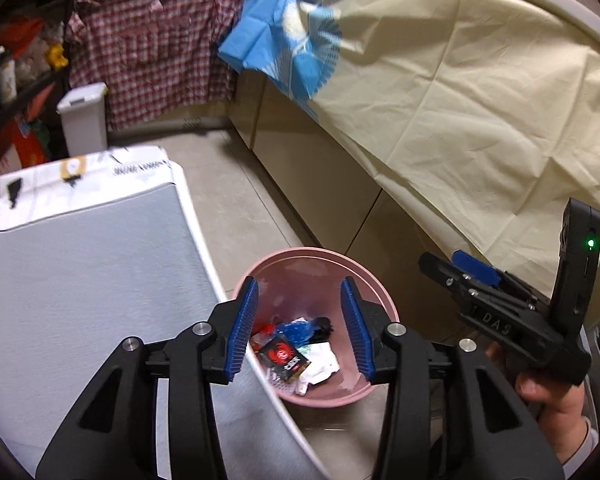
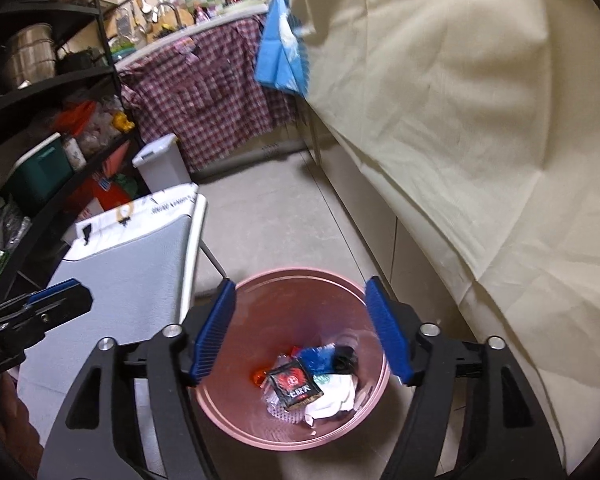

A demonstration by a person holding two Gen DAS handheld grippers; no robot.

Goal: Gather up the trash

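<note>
Left wrist view showed a pink bin [image 1: 374,300] on the tiled floor [image 1: 236,208], just beside the edge of a grey table [image 1: 80,280]. At its bottom lay a small heap of trash [image 1: 300,350]: a black sachet [image 1: 285,357] with red print on top, a crumpled white paper [image 1: 322,362], a blue wrapper [image 1: 298,328], something black and a bit of red. Right wrist view showed the same bin [image 2: 260,428] from above, the sachet [image 2: 296,388] resting on the white paper [image 2: 336,394], with the blue wrapper [image 2: 314,356] behind it. A small white lidded bin [image 2: 162,160] stood well apart, near a checked cloth [image 2: 204,92]; its contents could not be seen. The left gripper [image 1: 298,328] hung above the pink bin with its blue pads [image 1: 244,328] spread wide, holding and touching nothing. The right gripper [image 2: 302,328] hung over the bin too, its pads [image 2: 388,326] released even wider, empty. In the left view the right gripper [image 1: 460,268] appeared from the side, held in a hand [image 1: 552,400]; from that angle its opening could not be judged. A cream sheet [image 1: 460,100] draped over the counter to the right.
</note>
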